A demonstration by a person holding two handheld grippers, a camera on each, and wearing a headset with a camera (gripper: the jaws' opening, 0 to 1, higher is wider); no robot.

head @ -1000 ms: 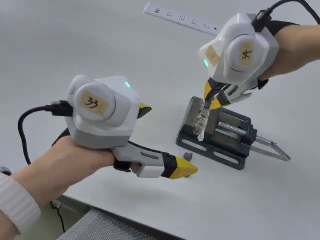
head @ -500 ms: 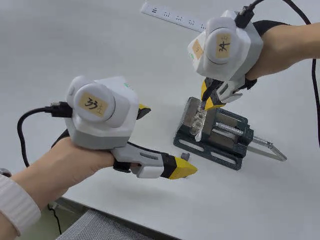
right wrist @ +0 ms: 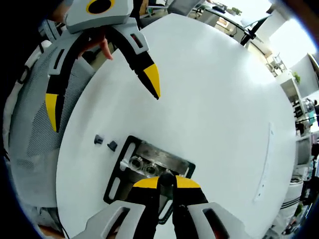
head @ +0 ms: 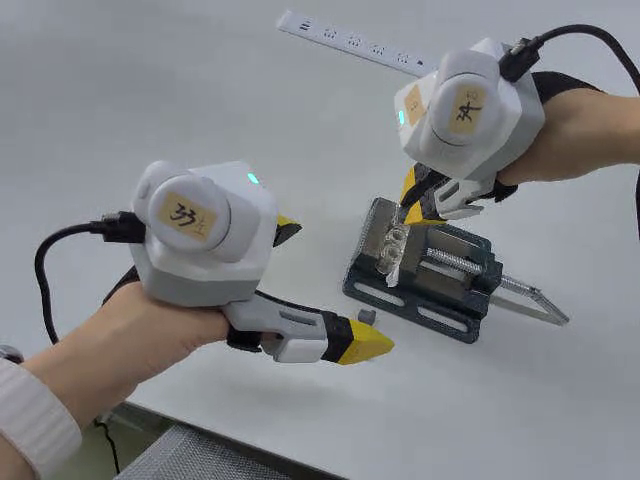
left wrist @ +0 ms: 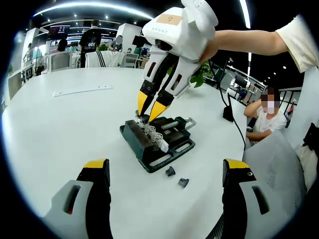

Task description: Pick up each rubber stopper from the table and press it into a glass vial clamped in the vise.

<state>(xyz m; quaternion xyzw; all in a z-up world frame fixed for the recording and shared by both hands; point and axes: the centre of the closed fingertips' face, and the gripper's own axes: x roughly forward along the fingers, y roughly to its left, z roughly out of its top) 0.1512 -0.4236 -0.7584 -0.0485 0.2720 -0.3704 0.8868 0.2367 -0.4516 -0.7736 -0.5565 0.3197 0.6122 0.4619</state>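
A dark vise [head: 452,295] on the white table clamps a row of glass vials [head: 393,246]. My right gripper [head: 411,211] hangs directly over them, shut on a dark rubber stopper [right wrist: 166,178] that sits at the far vial's mouth. From the left gripper view, the right gripper [left wrist: 148,110] points down at the vials [left wrist: 152,133]. Two loose stoppers [left wrist: 170,171] [left wrist: 183,182] lie on the table just in front of the vise [left wrist: 152,152]; one stopper [head: 366,316] shows beside my left gripper [head: 345,284]. That left gripper [left wrist: 167,164] is held wide open, nothing between its fingers.
A white power strip [head: 350,42] lies at the table's far side. The vise's screw handle [head: 530,300] sticks out to the right. The table's front edge runs just below my left hand, with a mesh chair [head: 200,455] under it.
My right gripper has rocked slightly over the vials while staying shut on the stopper. The left gripper has held its place, open.
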